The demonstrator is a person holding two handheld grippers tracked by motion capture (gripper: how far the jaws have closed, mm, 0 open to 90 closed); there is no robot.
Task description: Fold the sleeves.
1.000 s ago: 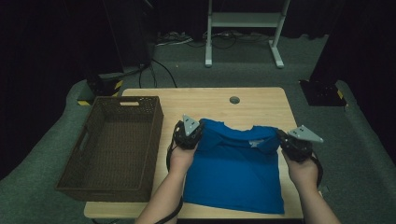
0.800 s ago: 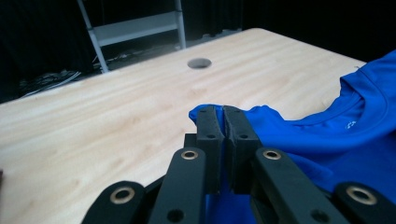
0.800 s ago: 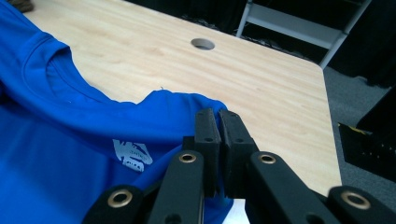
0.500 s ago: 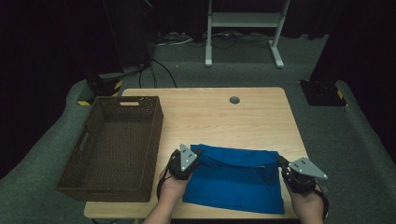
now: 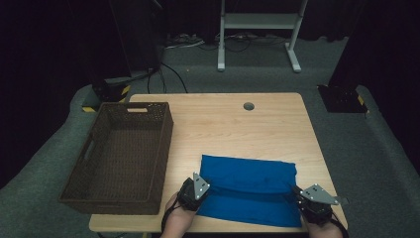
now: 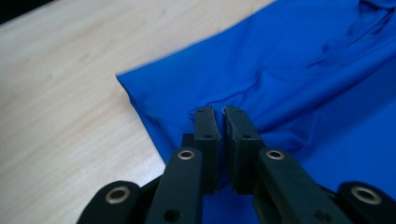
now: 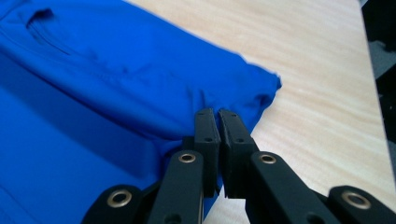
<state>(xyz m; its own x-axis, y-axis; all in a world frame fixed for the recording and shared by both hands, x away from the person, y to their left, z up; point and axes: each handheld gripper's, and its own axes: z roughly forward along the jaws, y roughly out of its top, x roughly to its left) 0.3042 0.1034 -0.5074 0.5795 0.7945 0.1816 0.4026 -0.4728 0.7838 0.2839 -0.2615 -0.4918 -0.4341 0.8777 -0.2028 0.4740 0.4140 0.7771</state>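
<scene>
Blue cloth [image 5: 247, 186], folded, lies long side left-to-right, each end pinched by left gripper [image 5: 197, 186] and right gripper [image 5: 308, 194].

We note the blue cloth [image 5: 247, 186]: smooth, thin fabric with a soft sheen, lying in gentle creases where folded. Under it the table [image 5: 233, 126] shows pale wood grain, matt and even. At the left the basket [image 5: 119, 153] reads as dark brown woven wicker, rough in texture. The left gripper [image 6: 218, 111] has matt black plastic jaws with brass-coloured rivets at the links; the right gripper [image 7: 214, 113] looks the same. Each carries a grey plate, seemingly dull metal. Around the table the floor [image 5: 356, 144] is grey carpet, matt and fuzzy.
</scene>
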